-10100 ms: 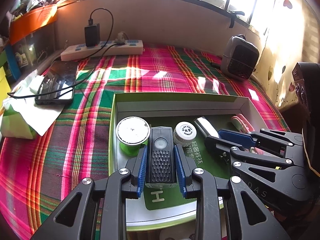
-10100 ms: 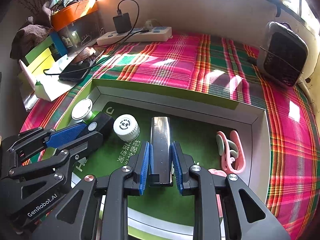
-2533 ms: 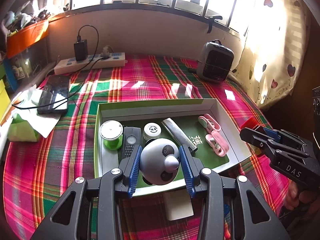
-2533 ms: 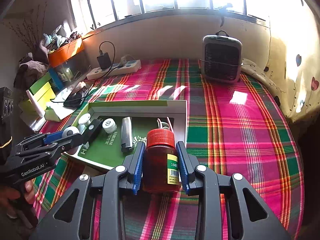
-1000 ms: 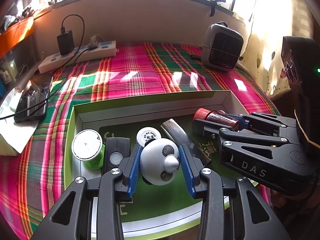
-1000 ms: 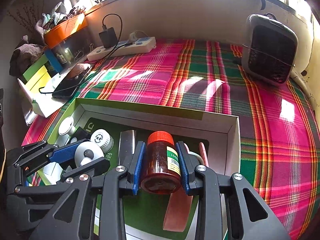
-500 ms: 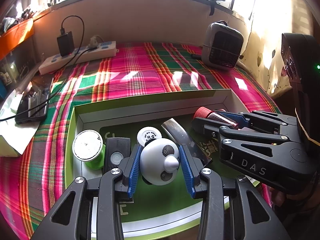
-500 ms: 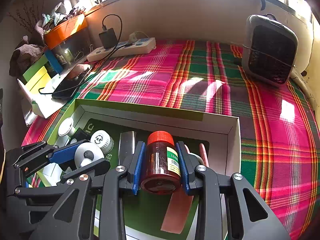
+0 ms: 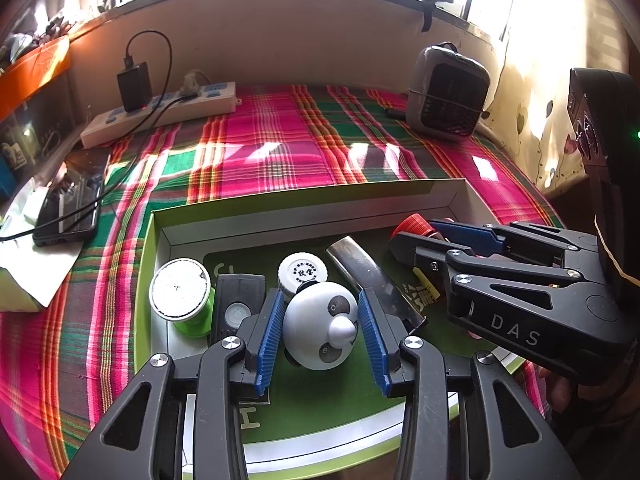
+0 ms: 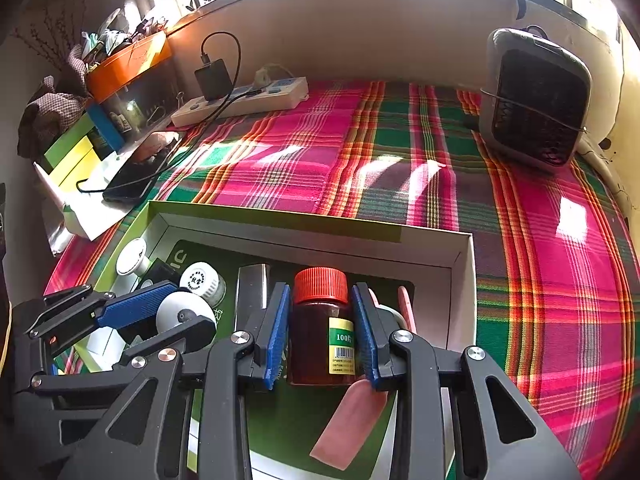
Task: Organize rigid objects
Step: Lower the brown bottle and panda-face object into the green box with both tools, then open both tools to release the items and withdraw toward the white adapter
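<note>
Panda-faced white round toy (image 9: 320, 326) sits clamped between the blue pads of the left gripper (image 9: 322, 330), low over the green floor of the shallow white-walled cardboard box (image 9: 304, 204) on the plaid-covered desk (image 9: 280, 140); its nose points back toward the camera. Only the right wrist view shows the brown pill bottle with a red ribbed cap (image 10: 322, 328) whole: the right gripper (image 10: 322, 334) has its jaws closed on the bottle's sides, long axis running away from the camera, cap toward the box's far wall. From the left view, little more than that cap shows. A pink flat piece (image 10: 352, 424) under the bottle is partly covered and hard to identify.
</note>
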Demonstrator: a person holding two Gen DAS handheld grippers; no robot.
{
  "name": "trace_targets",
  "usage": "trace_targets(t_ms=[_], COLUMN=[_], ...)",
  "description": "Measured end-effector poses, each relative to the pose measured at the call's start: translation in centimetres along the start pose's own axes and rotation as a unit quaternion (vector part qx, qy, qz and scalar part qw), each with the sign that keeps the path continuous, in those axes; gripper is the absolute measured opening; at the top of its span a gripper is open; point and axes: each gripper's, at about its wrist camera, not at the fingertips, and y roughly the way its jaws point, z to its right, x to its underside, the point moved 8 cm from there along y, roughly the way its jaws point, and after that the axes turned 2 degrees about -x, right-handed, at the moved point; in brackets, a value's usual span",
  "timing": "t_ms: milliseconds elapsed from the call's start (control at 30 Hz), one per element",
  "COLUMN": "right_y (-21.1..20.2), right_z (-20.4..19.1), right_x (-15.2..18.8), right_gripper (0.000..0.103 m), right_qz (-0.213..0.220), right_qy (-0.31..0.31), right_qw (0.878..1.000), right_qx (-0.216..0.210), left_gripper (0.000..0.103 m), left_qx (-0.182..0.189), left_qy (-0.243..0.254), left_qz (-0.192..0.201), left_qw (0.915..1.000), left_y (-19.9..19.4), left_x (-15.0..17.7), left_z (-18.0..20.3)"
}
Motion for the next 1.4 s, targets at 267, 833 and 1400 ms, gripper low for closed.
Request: trace_targets(t_ms=[267, 833, 1400], right_y=[-0.3, -2.5, -6.4], right_z=[0.1, -0.3, -1.8], right_x=[0.1, 0.6, 3.1], right_gripper=[0.034, 0.041, 0.041], right_qz=[0.002, 0.022, 0.042], right_qy=[0.003, 0.01, 0.009], right_qw=[1.0, 1.0, 0.999], right_qx=[0.002, 0.003, 0.006], left_gripper=[0.038, 0.038, 0.039], left_qx=[-0.002, 0.004, 0.005], left_qy=[-0.003, -0.011, -0.022], left_qz=[-0.002, 0.018, 0.039], left_qw=[1.0, 0.9998, 0.999], left_y=[-0.2, -3.1, -7.2], left_x=[0.1, 0.9, 2.9], left_z=[-0.1, -0.1, -0.5])
